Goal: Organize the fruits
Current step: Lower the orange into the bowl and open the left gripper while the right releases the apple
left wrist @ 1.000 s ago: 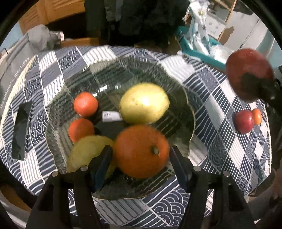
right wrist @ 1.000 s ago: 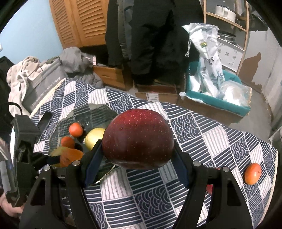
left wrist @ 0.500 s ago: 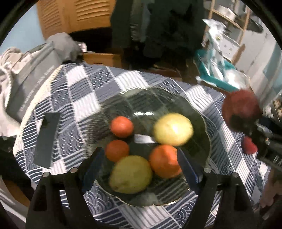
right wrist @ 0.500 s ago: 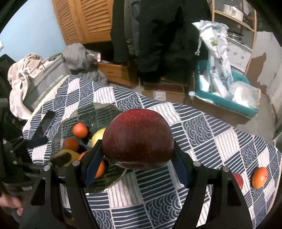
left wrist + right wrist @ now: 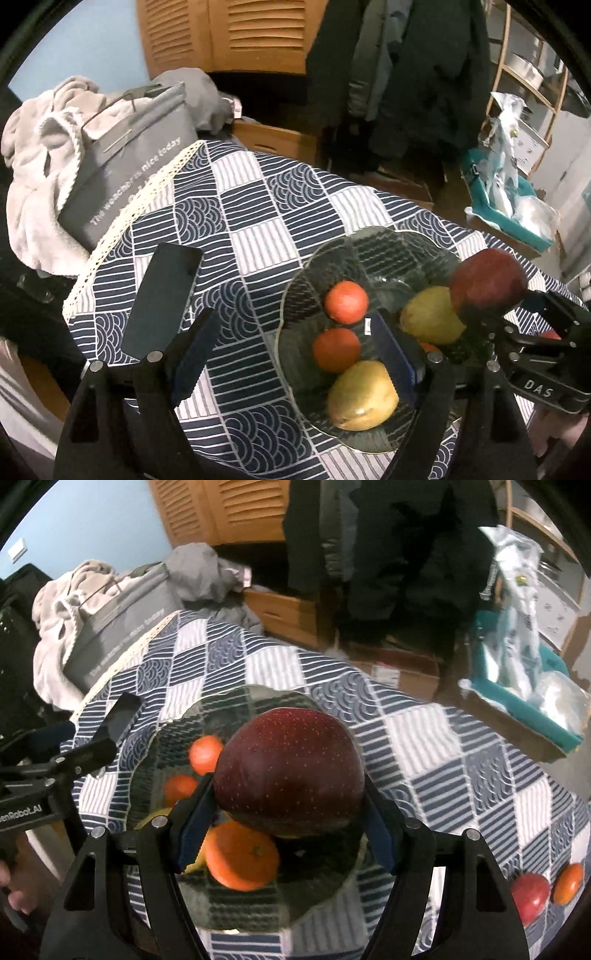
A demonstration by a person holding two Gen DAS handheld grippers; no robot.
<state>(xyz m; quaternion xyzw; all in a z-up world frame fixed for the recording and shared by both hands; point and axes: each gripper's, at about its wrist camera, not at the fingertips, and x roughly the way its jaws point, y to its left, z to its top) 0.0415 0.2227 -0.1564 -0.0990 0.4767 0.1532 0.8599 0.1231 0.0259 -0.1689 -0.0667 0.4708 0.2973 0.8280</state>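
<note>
Left wrist view: The glass bowl (image 5: 295, 306) is seen standing on the cloth-covered surface (image 5: 258, 206), serving as the collection point for the fruit. Two small oranges (image 5: 346, 302), two yellow-green fruits (image 5: 364, 396) and part of a large orange are contained in it. The left gripper (image 5: 295, 354) is held with its fingers wide apart and nothing between them; one finger lies over the cloth, the other over the bowl's interior, and no contact with any fruit is visible. A dark flat phone-like object (image 5: 162, 291) lies on the surface beside the bowl. At the right edge, the red apple (image 5: 487, 282) is seen carried by the right gripper above the bowl's rim.

Right wrist view: The right gripper (image 5: 286, 812) is clamped on the red apple (image 5: 288, 771), with one pad pressed against each flank, so that the fruit is held securely above the bowl (image 5: 147, 746). The large orange (image 5: 242, 856) lies directly beneath it. A free spot for release is judged to be required. A small red apple (image 5: 530, 891) and a small orange (image 5: 569, 883) lie uncollected on the surface, well apart from the bowl.
</note>
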